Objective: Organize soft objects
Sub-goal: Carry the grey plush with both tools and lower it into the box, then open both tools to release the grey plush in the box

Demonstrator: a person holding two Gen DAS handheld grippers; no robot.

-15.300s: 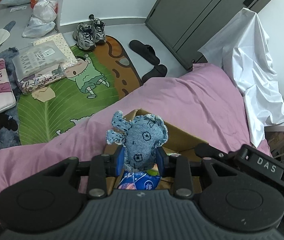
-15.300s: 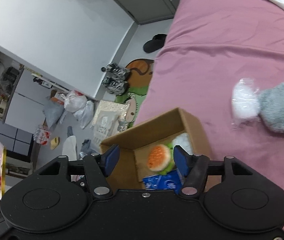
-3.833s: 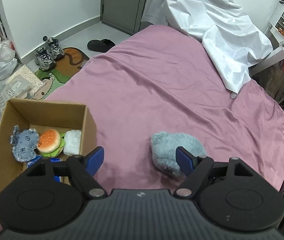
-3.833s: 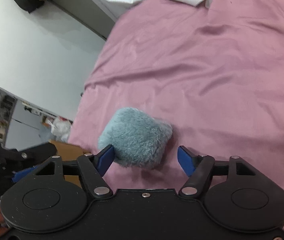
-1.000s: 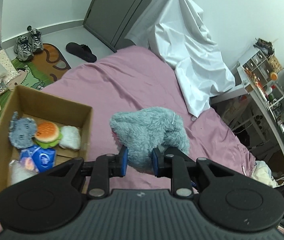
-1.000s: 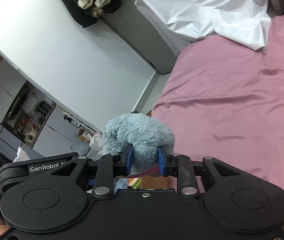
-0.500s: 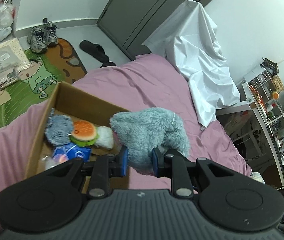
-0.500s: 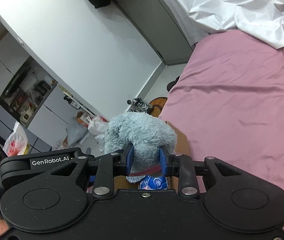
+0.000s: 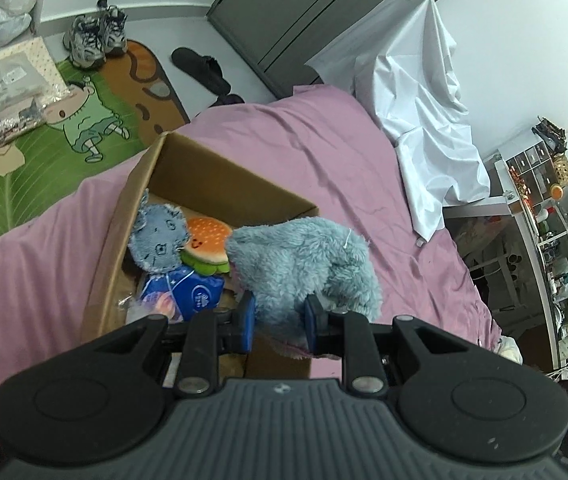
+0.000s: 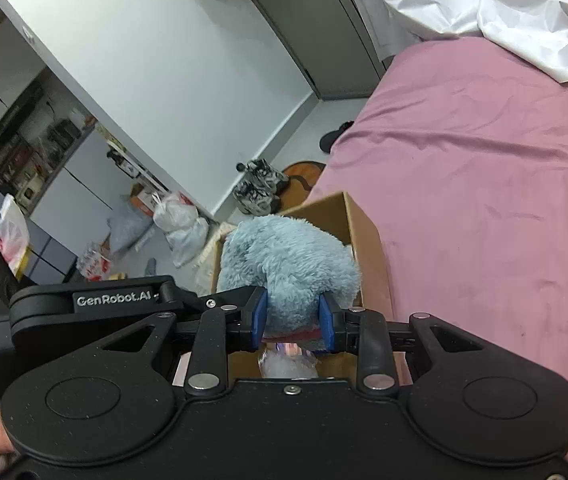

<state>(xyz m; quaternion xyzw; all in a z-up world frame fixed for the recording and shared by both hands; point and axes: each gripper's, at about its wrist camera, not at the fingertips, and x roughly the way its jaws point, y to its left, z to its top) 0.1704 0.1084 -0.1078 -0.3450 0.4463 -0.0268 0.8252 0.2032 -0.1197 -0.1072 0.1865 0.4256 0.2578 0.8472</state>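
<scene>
From my left wrist view, my left gripper (image 9: 279, 320) pinches a fluffy grey-blue plush (image 9: 303, 264) above the near corner of a cardboard box (image 9: 220, 176) on the pink bed (image 9: 323, 152). A denim toy (image 9: 158, 238) and burger plush (image 9: 208, 244) lie inside.

From my right wrist view, my right gripper (image 10: 292, 320) clamps the same plush (image 10: 287, 264) over the box (image 10: 363, 232).

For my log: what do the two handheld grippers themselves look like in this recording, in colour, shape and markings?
Both are matte black plastic with two round discs, silver pivot screws and blue finger pads. The left gripper has a ribbed grey centre panel. The right gripper has a smooth black one. The right wrist view shows white "GenRobot.AI" lettering on the left unit's side. No cables or sleeves visible; bare skin shows at that view's lower left corner.
</scene>
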